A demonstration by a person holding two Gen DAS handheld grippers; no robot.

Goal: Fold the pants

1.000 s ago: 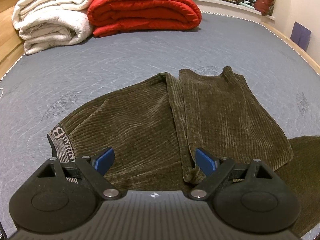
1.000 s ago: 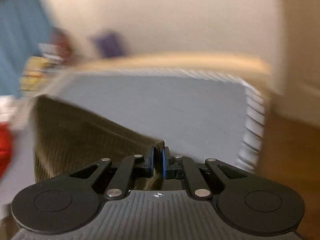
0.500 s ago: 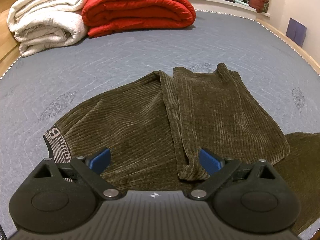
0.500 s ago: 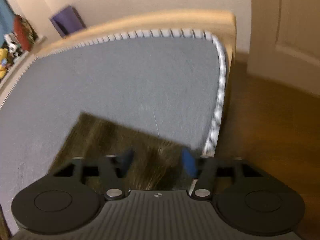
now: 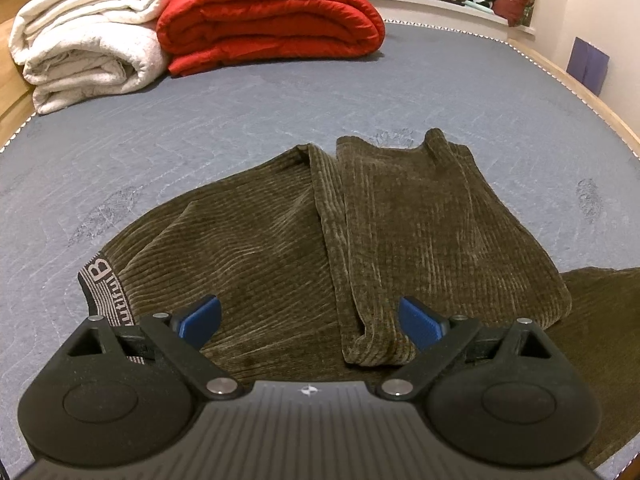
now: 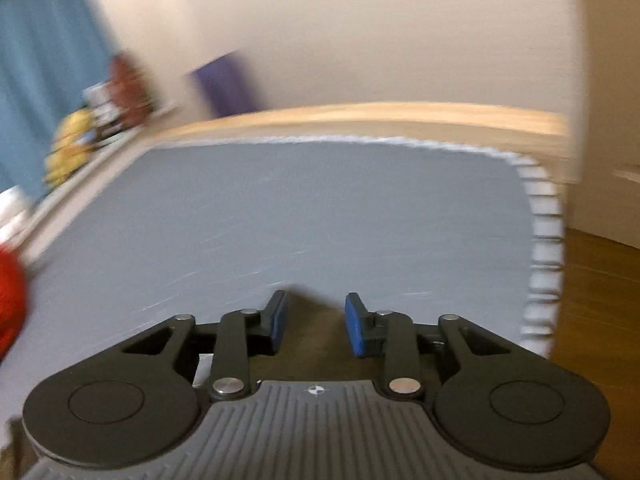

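Evidently mid-fold, both the left gripper (image 5: 308,320) and right gripper (image 6: 316,326) gape empty over the pants (image 5: 304,248) half-folded on the bed (image 5: 280,112); next, regrasp an edge.

dark olive corduroy pants (image 5: 256,240), one leg folded back across, flat on the grey mattress (image 5: 280,112), probably half-folded

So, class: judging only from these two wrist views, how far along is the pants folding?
Done: the pants lie on the mattress with one leg end folded over the body. In hand: nothing; the left gripper and the right gripper are both open, the right view blurred. Left: the waistband end is unfolded and fabric trails off to the right, so more folds look needed.
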